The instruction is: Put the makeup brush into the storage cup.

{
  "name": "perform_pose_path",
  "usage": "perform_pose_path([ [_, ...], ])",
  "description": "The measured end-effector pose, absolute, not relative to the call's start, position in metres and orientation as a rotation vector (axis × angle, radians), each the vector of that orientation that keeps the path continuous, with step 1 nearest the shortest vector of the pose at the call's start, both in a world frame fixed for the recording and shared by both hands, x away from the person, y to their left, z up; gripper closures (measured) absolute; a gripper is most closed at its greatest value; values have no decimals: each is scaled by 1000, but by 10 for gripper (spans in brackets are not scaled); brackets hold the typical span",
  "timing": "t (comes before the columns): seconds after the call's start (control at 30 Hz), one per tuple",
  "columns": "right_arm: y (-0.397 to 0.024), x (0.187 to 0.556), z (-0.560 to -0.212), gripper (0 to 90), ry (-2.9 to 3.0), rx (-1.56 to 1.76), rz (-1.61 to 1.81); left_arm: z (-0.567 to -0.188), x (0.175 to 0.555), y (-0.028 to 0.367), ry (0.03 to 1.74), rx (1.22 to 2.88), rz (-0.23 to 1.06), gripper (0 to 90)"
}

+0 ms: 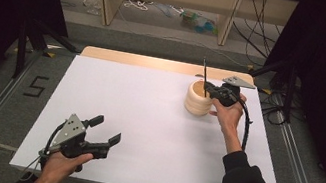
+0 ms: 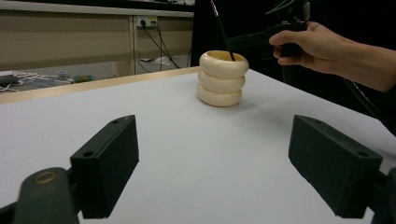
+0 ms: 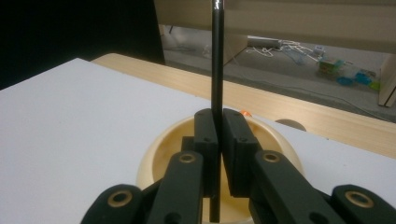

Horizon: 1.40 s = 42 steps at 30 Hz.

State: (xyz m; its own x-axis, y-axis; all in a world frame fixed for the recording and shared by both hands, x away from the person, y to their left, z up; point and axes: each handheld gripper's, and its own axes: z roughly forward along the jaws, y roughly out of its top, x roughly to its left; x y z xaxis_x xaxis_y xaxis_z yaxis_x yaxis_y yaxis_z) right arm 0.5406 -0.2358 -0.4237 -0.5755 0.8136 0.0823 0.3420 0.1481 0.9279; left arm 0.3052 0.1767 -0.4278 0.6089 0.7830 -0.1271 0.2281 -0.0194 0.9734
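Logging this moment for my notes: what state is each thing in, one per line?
Black stick: upright, clamped, lower end inside the holder.
Cream ringed holder: standing upright on the white table.
Right gripper: jaws shut on the stick.
Left gripper: jaws open, nothing between them.

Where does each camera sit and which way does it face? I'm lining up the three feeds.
High view: above the person's side of the table, looking forward and down; both forearms, left gripper and right gripper show.
Left gripper view: rides the left gripper, looking level across the table at the cream ringed holder; its open jaws show, the right hand beyond.
Right gripper view: rides the right gripper above the holder; jaws shut on a thin black rod.
All three share the holder and rod.
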Motion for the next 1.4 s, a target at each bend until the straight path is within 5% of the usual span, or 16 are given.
perform_pose_path([
  [1.03,-234,540,-430,850,2018,1103,1363,-428,305,177,870,1570,546,159],
  [1.3,-233,539,-426,479,1974,1184,1356,-428,305,177,867,1572,545,159],
  [1.4,-235,537,-422,429,1947,1215,1362,-428,305,176,868,1572,545,159],
])
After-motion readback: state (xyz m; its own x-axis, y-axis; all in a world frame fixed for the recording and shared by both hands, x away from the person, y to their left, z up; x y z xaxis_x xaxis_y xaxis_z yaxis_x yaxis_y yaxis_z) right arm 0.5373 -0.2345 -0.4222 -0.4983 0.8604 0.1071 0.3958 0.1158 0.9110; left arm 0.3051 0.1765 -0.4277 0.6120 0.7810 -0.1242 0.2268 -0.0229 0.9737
